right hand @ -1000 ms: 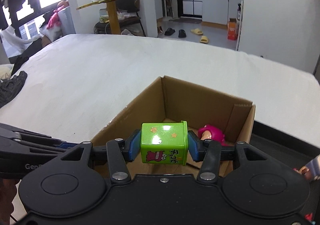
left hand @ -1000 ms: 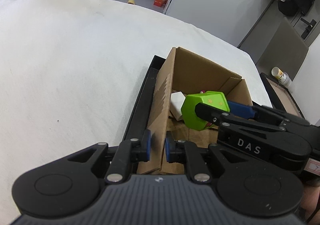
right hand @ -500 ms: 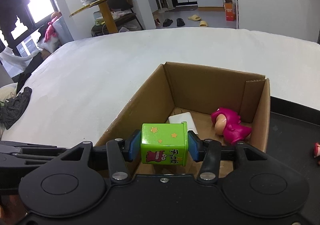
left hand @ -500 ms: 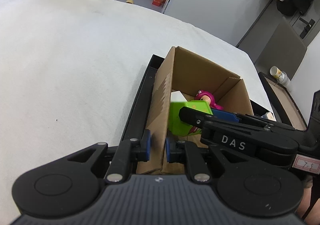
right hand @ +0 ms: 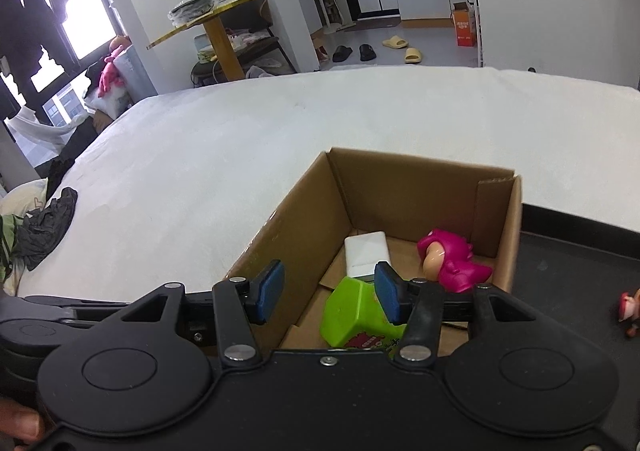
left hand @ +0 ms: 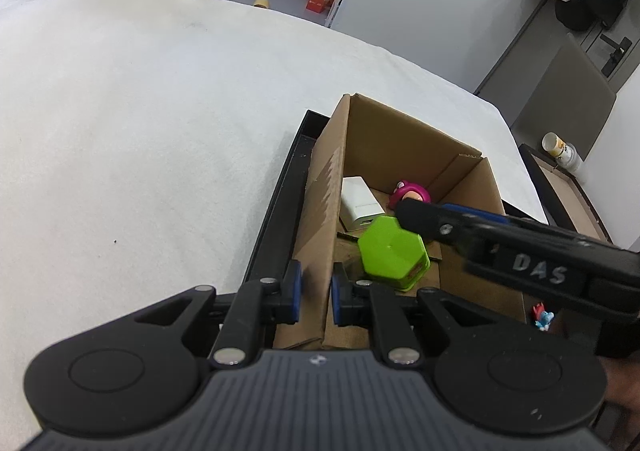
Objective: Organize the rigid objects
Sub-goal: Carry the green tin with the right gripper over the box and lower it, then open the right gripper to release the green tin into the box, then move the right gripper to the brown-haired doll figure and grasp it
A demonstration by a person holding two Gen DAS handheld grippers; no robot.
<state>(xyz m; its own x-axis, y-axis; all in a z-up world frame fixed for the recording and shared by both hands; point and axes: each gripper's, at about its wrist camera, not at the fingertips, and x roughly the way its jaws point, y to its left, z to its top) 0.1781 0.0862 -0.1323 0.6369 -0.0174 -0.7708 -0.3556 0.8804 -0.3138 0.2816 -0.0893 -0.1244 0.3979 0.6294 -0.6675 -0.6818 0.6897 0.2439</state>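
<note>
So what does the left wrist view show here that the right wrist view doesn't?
Only the left wrist view: the left gripper clamping the cardboard box wall, and a small blue toy.

Only the right wrist view: the right gripper open, and a small red figure outside the box.

Both: the green container, white block and pink toy inside the box.
</note>
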